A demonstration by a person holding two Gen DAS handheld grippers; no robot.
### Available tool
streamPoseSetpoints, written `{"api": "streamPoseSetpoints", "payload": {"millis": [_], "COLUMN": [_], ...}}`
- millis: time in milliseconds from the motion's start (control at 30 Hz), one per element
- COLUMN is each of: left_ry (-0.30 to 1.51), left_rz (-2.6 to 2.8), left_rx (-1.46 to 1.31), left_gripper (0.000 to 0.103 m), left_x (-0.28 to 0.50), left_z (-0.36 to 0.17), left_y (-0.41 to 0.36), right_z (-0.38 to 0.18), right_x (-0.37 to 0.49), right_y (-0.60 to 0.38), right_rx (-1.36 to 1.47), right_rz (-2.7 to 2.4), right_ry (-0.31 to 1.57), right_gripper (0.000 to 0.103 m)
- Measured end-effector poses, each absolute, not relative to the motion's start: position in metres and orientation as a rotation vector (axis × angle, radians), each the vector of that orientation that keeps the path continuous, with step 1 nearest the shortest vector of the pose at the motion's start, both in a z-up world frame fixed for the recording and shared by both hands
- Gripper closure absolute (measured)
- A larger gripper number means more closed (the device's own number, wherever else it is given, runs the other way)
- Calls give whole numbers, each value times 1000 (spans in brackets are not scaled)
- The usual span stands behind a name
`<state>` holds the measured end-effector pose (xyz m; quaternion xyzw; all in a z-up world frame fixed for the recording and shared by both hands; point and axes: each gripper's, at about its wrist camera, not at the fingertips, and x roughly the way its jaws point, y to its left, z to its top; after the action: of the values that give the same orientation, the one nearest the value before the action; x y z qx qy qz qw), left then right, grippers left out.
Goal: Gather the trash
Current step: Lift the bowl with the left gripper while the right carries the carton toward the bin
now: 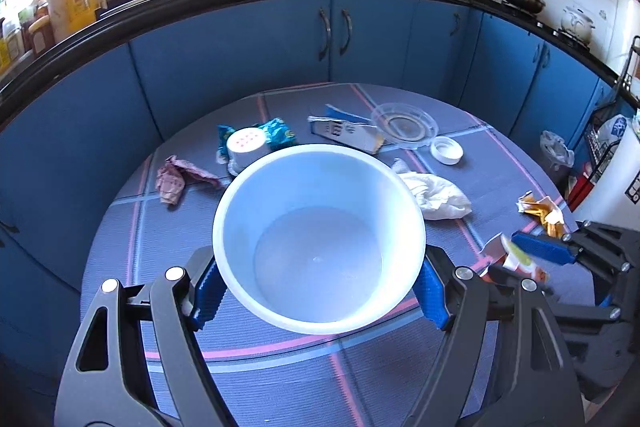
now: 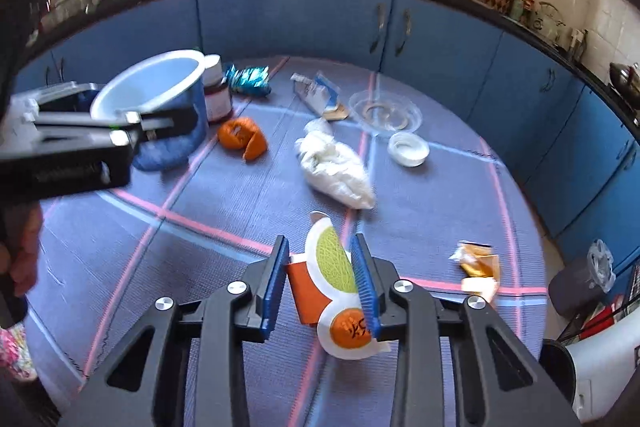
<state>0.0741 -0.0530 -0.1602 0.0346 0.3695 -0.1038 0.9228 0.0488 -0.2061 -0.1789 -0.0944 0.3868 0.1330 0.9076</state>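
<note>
Your left gripper (image 1: 319,291) is clamped on the sides of a pale blue-white round plastic tub (image 1: 319,239), held in the lower centre of the left wrist view. The tub's inside looks bare, so by my reading no trash has gone in yet and the collecting has barely begun.

Your right gripper (image 2: 322,281) has its blue pads on either side of a crumpled orange and white paper wrapper printed with a green melon slice (image 2: 334,283). The right pad touches it; whether the left pad does, and so whether the grip has closed, I cannot tell.

Left to gather on the round table with its blue cloth crossed by pink lines (image 2: 200,267): a white crumpled tissue (image 2: 334,167) at centre, orange peel (image 2: 242,137) to its left, a gold and white wrapper (image 2: 478,263) at lower right, a teal foil packet (image 2: 250,81) and a flattened blue and white carton (image 2: 320,99) toward the top, and a pink crumpled wrapper (image 1: 174,181) at the left wrist view's middle left.

A clear plastic dish (image 2: 386,113), a white round lid (image 2: 408,149) and a dark jar with a white cap (image 2: 216,95) may not be trash. Nothing blocks the way between wrapper and tub.
</note>
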Motion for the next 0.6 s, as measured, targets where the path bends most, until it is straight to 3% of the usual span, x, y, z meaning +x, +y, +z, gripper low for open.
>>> {"api": "streamPoseSetpoints", "payload": {"millis": [600], "left_ry": [688], "left_rz": [-448], "left_rx": [191], "left_gripper": [26], "left_x": [55], "left_z": [-128], "left_y": [-174], "right_z": [-130], "right_x": [-3], "right_y": [-335], "right_rx": [-81], "right_rz": [-10], "right_ry": [698], "right_gripper": [72]}}
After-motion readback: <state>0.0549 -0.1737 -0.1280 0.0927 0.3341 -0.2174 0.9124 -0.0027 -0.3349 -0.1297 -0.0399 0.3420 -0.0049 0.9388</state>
